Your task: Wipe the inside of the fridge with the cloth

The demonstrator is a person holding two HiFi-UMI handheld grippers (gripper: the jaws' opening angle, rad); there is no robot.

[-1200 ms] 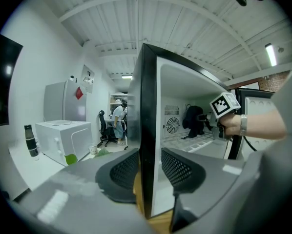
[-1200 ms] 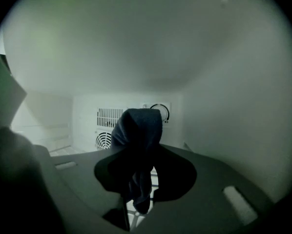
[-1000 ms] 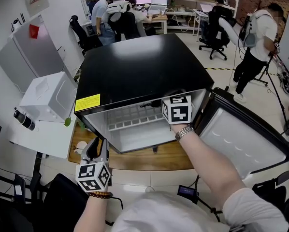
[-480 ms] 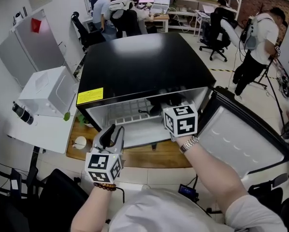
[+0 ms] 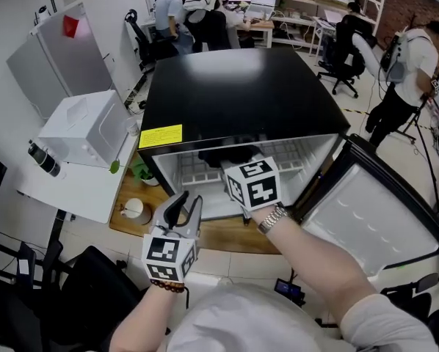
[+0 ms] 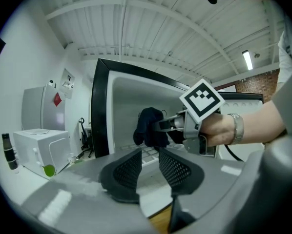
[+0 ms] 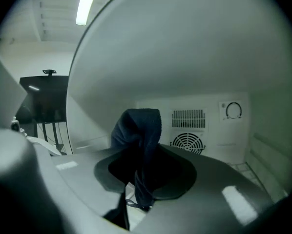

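The right gripper [image 7: 147, 175] is clamped on the dark cloth [image 7: 138, 130]. A wad stands proud of the jaws, probably so that fabric rather than the jaws meets the liner. The cloth sits just inside the front edge of the open fridge [image 5: 234, 94], apart from the vented panel [image 7: 189, 141] ahead. The left gripper [image 6: 148, 162] hangs outside the front edge, jaws parted on nothing, which leaves the opening free. The door [image 5: 366, 218] stands swung wide at right, giving sweep room across the cavity.

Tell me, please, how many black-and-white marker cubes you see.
2: one cube on the left claw, outside the black fridge; another cube on the right claw, at its mouth. None seems hidden.
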